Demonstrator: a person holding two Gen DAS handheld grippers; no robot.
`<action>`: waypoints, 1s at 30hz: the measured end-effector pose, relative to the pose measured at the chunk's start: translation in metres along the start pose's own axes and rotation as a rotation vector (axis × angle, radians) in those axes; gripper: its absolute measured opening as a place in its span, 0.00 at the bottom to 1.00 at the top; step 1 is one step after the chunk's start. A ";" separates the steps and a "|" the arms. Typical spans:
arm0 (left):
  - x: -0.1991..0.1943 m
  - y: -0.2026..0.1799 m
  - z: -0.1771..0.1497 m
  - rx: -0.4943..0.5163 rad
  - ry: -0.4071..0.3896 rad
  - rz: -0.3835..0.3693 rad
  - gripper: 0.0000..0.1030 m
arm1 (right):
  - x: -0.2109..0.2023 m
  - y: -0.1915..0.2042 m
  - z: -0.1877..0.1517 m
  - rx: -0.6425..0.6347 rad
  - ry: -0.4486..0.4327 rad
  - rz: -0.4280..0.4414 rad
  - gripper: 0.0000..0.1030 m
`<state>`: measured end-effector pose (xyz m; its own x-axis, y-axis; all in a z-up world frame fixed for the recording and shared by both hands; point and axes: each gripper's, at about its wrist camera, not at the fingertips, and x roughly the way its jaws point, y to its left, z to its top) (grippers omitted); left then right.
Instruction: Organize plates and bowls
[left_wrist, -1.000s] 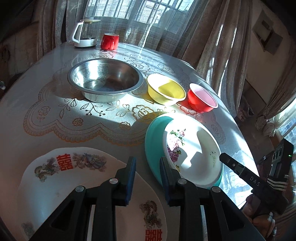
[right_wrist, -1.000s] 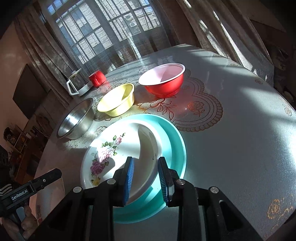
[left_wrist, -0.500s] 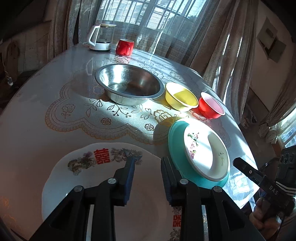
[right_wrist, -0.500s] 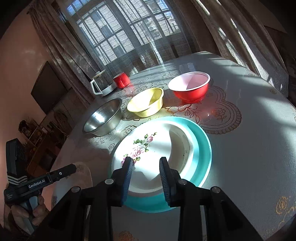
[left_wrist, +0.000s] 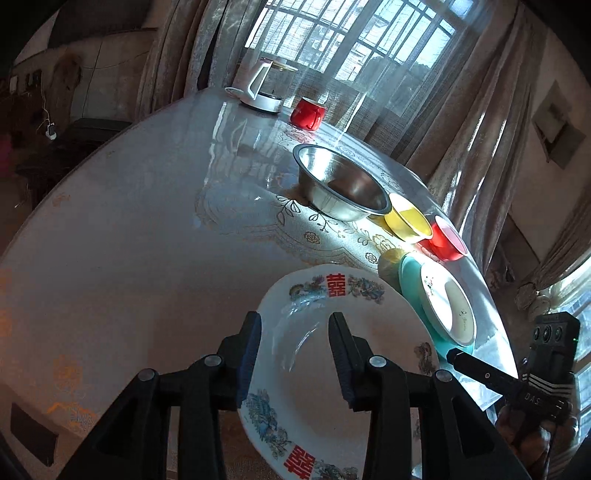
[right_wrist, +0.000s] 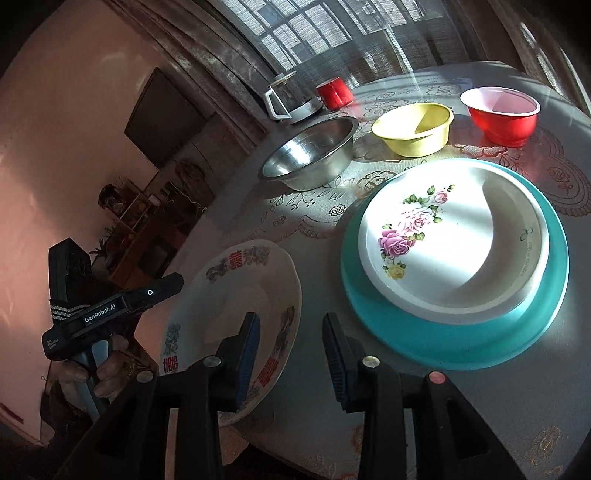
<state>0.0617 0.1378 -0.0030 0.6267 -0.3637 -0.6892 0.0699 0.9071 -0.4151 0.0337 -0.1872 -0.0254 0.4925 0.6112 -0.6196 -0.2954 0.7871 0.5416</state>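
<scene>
A white plate with red characters (left_wrist: 343, 354) lies near the table's front edge; it also shows in the right wrist view (right_wrist: 236, 295). My left gripper (left_wrist: 295, 347) is open, its left finger near the plate's left rim. A white floral plate (right_wrist: 454, 243) sits on a teal plate (right_wrist: 461, 343). Behind stand a steel bowl (right_wrist: 310, 155), a yellow bowl (right_wrist: 413, 129) and a red bowl (right_wrist: 500, 114). My right gripper (right_wrist: 290, 350) is open and empty, low over the table between the two plate groups.
A glass kettle (left_wrist: 264, 88) and a red mug (left_wrist: 307, 113) stand at the table's far edge by the curtained window. A lace cloth (left_wrist: 258, 221) covers the round table. The left gripper's handle (right_wrist: 96, 314) shows at the left of the right wrist view.
Both grippers pulled back and swung left. The left gripper now looks across the red-character plate from its near side. The right gripper moved left off the teal plate stack.
</scene>
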 end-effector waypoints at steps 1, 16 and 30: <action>-0.003 0.008 -0.003 -0.019 -0.005 -0.018 0.37 | 0.003 0.002 -0.002 -0.004 0.006 0.001 0.34; 0.009 0.028 -0.034 -0.032 0.040 -0.073 0.18 | 0.025 0.004 -0.013 -0.006 0.046 -0.020 0.34; 0.024 0.008 -0.036 0.075 0.051 0.058 0.24 | 0.039 0.002 -0.019 0.009 0.082 0.015 0.23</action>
<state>0.0494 0.1286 -0.0436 0.5909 -0.3187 -0.7411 0.0936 0.9395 -0.3294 0.0365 -0.1601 -0.0598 0.4194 0.6280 -0.6555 -0.2946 0.7772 0.5561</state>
